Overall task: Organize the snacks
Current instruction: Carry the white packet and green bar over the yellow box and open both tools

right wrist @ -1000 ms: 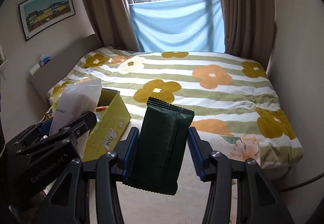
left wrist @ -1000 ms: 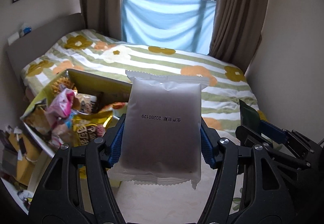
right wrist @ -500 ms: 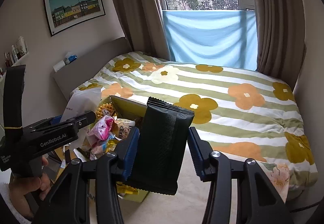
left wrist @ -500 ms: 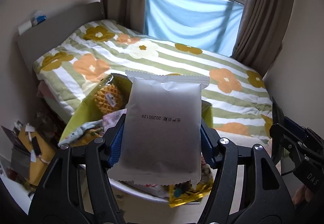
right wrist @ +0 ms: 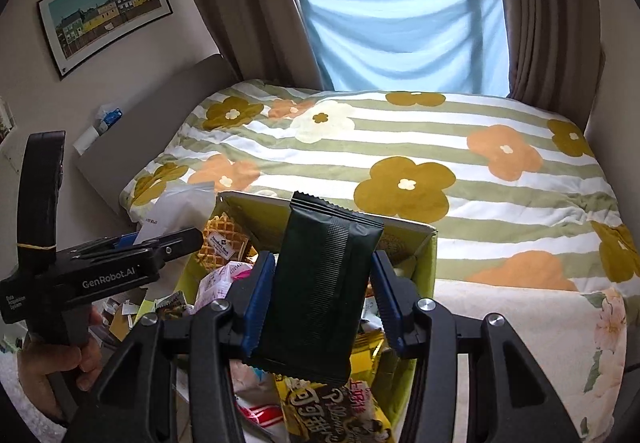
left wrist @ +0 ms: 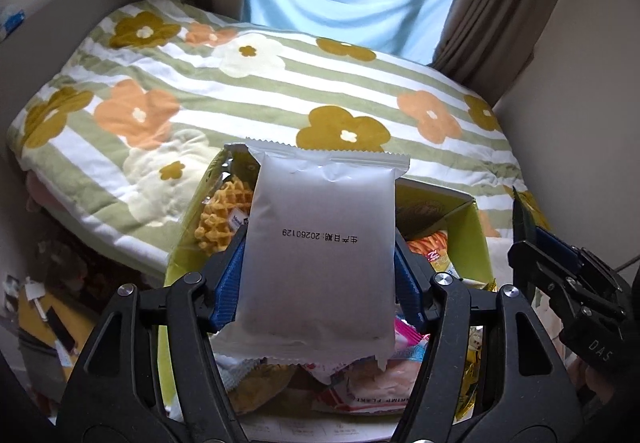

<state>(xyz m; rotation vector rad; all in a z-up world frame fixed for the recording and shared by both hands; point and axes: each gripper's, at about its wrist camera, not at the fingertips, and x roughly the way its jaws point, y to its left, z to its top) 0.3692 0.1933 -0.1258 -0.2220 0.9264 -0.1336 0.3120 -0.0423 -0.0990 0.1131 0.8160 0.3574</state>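
Left wrist view: a white packet [left wrist: 320, 251] fills the centre of the frame, upright, pinched on both sides by the blue pads [left wrist: 230, 279] of the left gripper [left wrist: 318, 283], whose jaws are closed onto it. Printed date text runs across its middle, upside down. Behind and below it sits a yellow-green box [left wrist: 478, 239] heaped with snacks, a waffle pack [left wrist: 222, 219] at its left wall. The right gripper [left wrist: 560, 275] juts in at the right edge.

Right wrist view: a dark green packet [right wrist: 320, 295] stands centre frame, clamped between the right gripper's [right wrist: 320, 303] pads above the box [right wrist: 424, 271]. A yellow bag [right wrist: 332, 415] lies beneath, possibly touching the packet's lower edge. The left gripper [right wrist: 120, 263] shows at left, a hand [right wrist: 52, 363] under it. A flowered bed [right wrist: 440, 163] spreads behind.
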